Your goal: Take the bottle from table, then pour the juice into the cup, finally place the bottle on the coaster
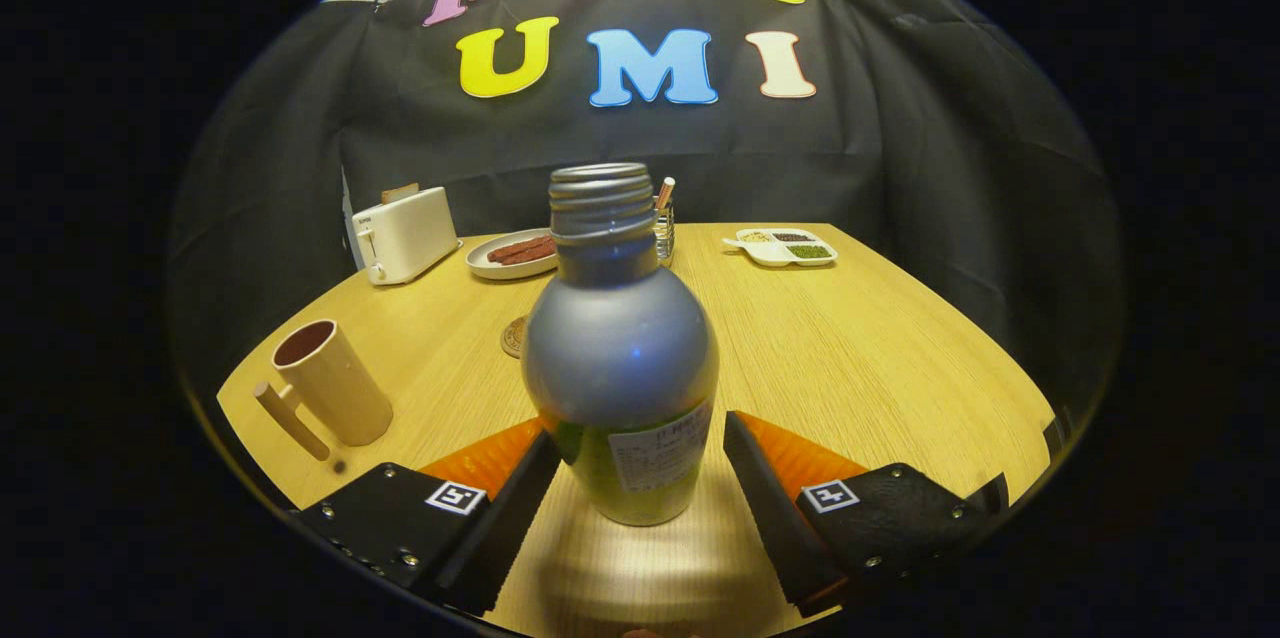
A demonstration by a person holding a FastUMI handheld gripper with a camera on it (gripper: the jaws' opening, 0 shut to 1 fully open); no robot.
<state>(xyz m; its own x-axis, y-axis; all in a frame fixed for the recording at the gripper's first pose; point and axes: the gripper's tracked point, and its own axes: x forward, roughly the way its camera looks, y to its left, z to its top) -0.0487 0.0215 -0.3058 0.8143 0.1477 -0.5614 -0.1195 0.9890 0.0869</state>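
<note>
Our gripper (640,478) has its fingers spread apart either side of the upright bottle (620,358), neither clearly pressing it. From left we see the cup (330,383), a toaster (405,235), a plate (512,254), the coaster (514,336) behind the bottle, and a divided dish (782,247).

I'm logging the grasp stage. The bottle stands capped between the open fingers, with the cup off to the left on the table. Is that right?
Not quite: the bottle has no cap; its threaded neck is bare in the gripper view. The rest holds: it stands between the open fingers of the gripper, and the cup is off to the left on the table.
</note>
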